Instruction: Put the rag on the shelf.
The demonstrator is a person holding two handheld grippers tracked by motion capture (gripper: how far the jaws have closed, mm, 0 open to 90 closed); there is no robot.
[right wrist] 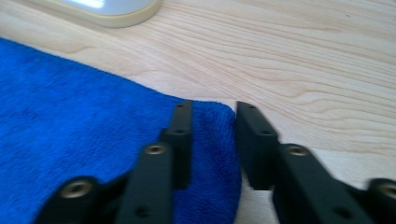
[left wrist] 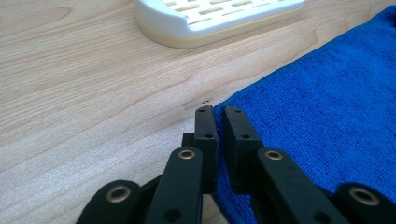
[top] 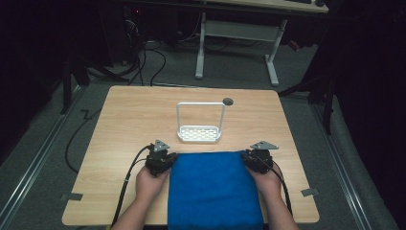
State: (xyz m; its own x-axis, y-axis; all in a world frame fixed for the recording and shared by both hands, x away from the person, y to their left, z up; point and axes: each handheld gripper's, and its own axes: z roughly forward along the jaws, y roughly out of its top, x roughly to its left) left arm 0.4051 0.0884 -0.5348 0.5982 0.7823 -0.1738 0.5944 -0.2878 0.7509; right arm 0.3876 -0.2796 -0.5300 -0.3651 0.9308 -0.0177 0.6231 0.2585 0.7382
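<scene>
A blue towel (top: pixel 213 187) lies folded flat on the near half of the wooden table (top: pixel 134 110) and hangs over its front edge. My left gripper (top: pixel 172 157) sits at the towel's far left corner. In the left gripper view, the jaws (left wrist: pixel 219 112) stand almost together with the edge of the towel (left wrist: pixel 327 116) pinched in the thin gap. My right gripper (top: pixel 244 155) is at the far right corner. In the right gripper view, it (right wrist: pixel 212 107) is open, and the corner of the towel (right wrist: pixel 70 107) lies between the jaws against the left one.
A white slotted tray with a tall wire handle (top: pixel 199 134) stands just beyond the towel at mid table; its rim (left wrist: pixel 215 18) is close ahead of the left gripper. A dark round hole (top: pixel 228 101) is behind it. Bare wood lies left and right.
</scene>
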